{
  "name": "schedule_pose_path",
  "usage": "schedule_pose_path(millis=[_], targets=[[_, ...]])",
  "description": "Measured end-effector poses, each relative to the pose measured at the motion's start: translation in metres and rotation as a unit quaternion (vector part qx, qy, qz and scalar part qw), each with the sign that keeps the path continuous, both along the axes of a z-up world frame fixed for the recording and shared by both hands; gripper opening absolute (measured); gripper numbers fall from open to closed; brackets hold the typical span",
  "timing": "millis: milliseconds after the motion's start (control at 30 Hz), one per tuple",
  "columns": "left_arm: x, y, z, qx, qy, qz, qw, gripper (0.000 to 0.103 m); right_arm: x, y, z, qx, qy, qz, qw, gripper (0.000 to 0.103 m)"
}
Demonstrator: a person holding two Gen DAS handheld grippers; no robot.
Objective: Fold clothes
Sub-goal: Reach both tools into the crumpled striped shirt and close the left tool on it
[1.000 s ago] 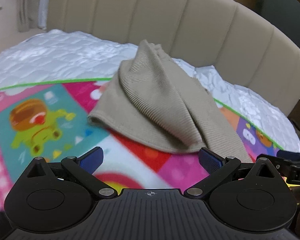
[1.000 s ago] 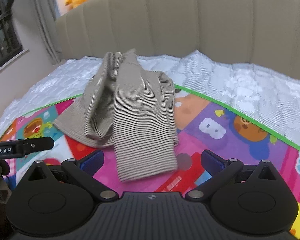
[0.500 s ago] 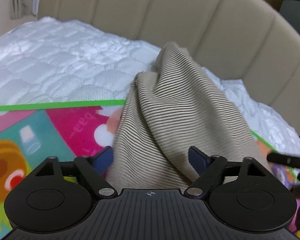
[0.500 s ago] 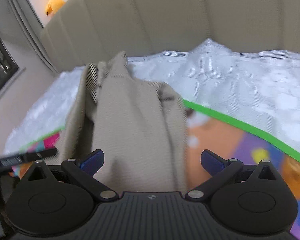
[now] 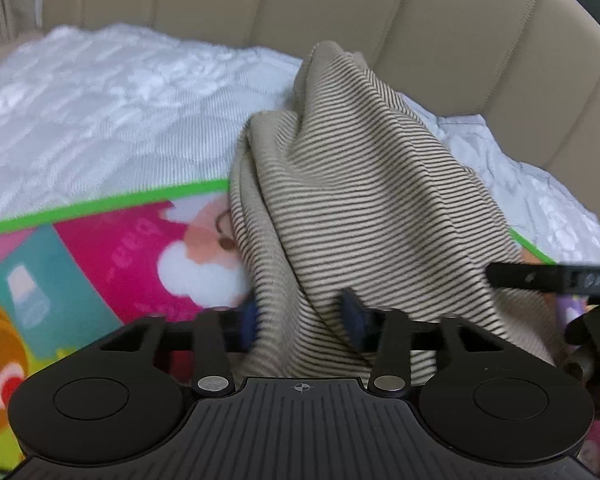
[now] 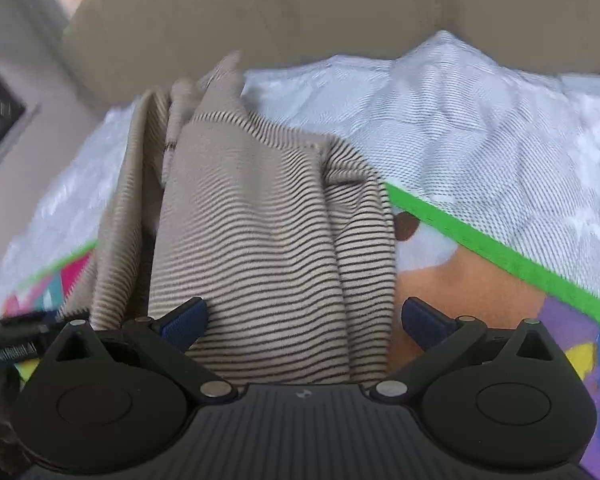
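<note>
Both tools have pushed in over the last second, from hanging back above the mat to sitting right at the near hem of the garment, and the left one has narrowed from wide to a pinch. Biggest thing in view is the bed (image 5: pixel 100 112), its white quilted cover running up to the beige padded headboard (image 5: pixel 440 40) along the far edge. Spread on the bed lies the bright cartoon play mat (image 5: pixel 112 264), its green border cutting across both views. On the mat's far edge, spilling onto the quilted cover, sits the striped top (image 5: pixel 380 216), beige with thin dark stripes, bunched into tall lengthwise folds and peaking near the headboard; the right wrist view shows it (image 6: pixel 268 240) as a broad panel with a narrower fold beside it on the left. Now the left tool (image 5: pixel 302 316): its blue pads are drawn close with a ridge of the striped fabric caught between them, so it is pinching the top at the near hem. The right tool (image 6: pixel 302 316) stands spread wide, one blue pad (image 6: pixel 184 318) resting against the cloth, the other (image 6: pixel 424 318) clear of it over the mat's orange patch, with the hem lying between them, not gripped. Each wrist view catches a dark edge of the other tool at its side, close alongside, blurred.
</note>
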State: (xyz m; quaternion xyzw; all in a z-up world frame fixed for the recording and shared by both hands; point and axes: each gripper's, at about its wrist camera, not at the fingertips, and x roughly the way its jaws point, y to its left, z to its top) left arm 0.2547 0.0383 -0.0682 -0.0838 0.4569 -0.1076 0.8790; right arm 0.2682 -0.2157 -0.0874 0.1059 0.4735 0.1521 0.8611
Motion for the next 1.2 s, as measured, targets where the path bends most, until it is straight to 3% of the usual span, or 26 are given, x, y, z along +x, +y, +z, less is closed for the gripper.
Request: schedule_pose_path(millis=[100, 133, 233, 300, 500, 600, 667, 767, 800, 833, 900, 933, 1067, 1200], targets=[[-0.005, 0.0, 0.0, 0.001, 0.023, 0.001, 0.9997, 0.017, -0.012, 0.007, 0.0, -0.019, -0.013, 0.028, 0.999, 0.099], [-0.008, 0.001, -0.001, 0.002, 0.031, -0.002, 0.9995, 0.016, -0.017, 0.008, 0.0, -0.023, -0.017, 0.038, 0.999, 0.094], [-0.028, -0.003, -0.001, 0.003, 0.057, -0.027, 0.998, 0.016, -0.035, 0.01, 0.005, -0.024, -0.013, 0.059, 0.998, 0.058], [-0.047, -0.01, 0.001, 0.005, 0.076, -0.048, 0.9959, 0.015, -0.049, 0.005, 0.008, -0.016, 0.004, 0.071, 0.997, 0.046], [-0.103, -0.031, 0.007, 0.009, 0.135, -0.112, 0.9845, 0.015, -0.109, 0.0, 0.019, -0.04, 0.063, 0.11, 0.991, 0.041], [-0.119, -0.036, 0.019, 0.005, 0.127, -0.117, 0.9849, 0.016, -0.136, -0.006, 0.023, -0.062, 0.091, 0.14, 0.984, 0.04], [-0.128, -0.039, 0.028, 0.002, 0.118, -0.118, 0.986, 0.02, -0.154, -0.009, 0.031, -0.087, 0.086, 0.156, 0.98, 0.042], [-0.142, -0.044, 0.042, -0.003, 0.103, -0.118, 0.9876, 0.035, -0.172, -0.018, 0.054, -0.108, 0.027, 0.161, 0.981, 0.048], [-0.146, -0.045, 0.047, -0.004, 0.098, -0.118, 0.9881, 0.044, -0.173, -0.022, 0.061, -0.105, 0.011, 0.157, 0.982, 0.055], [-0.15, -0.047, 0.051, -0.006, 0.094, -0.118, 0.9885, 0.059, -0.173, -0.028, 0.066, -0.093, 0.0, 0.146, 0.985, 0.057], [-0.159, -0.05, 0.06, -0.009, 0.084, -0.119, 0.9893, 0.081, -0.173, -0.037, 0.071, -0.069, -0.012, 0.118, 0.991, 0.058], [-0.164, -0.052, 0.065, -0.011, 0.079, -0.119, 0.9897, 0.086, -0.173, -0.04, 0.073, -0.06, -0.017, 0.104, 0.993, 0.058], [-0.178, -0.061, 0.078, -0.018, 0.067, -0.114, 0.9911, 0.096, -0.176, -0.05, 0.068, -0.051, -0.058, 0.053, 0.996, 0.06], [-0.168, -0.1, 0.054, -0.013, 0.106, -0.087, 0.9905, 0.097, -0.172, -0.063, 0.05, -0.022, -0.079, -0.009, 0.997, 0.064]])
